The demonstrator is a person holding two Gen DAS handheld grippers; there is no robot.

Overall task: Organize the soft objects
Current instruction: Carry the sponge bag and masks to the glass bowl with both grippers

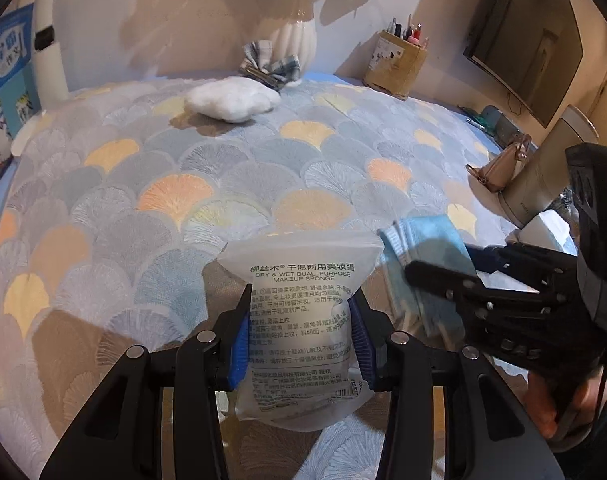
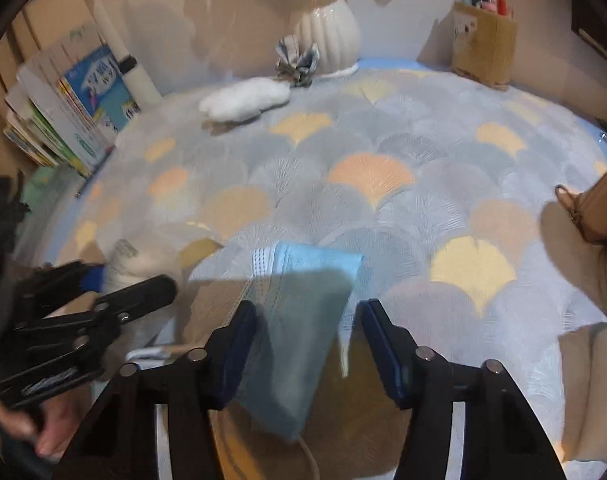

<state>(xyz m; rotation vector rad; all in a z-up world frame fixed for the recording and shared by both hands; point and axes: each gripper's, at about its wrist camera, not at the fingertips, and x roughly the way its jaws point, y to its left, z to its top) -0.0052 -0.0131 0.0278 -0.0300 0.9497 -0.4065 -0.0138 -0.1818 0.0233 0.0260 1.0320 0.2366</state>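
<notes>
My left gripper [image 1: 301, 322] is shut on a white makeup sponge packet [image 1: 299, 320] with printed text, held just above the patterned cloth. My right gripper [image 2: 309, 330] is open, its jaws on either side of a stack of blue face masks [image 2: 299, 320] lying on the cloth; the left pad touches the stack's edge. The masks also show in the left wrist view [image 1: 423, 264], with the right gripper [image 1: 443, 276] over them. A white cotton wad [image 1: 231, 100] and a plaid bow [image 1: 269, 66] lie at the far edge, by a white vase [image 1: 295, 36].
The table carries a fan-patterned cloth [image 1: 223, 168]. A cardboard pen holder [image 1: 395, 62] stands at the back right, books [image 2: 71, 108] at the left, a tan handbag [image 1: 503, 168] and a grey container [image 1: 551, 164] at the right. A monitor [image 1: 527, 36] hangs on the wall.
</notes>
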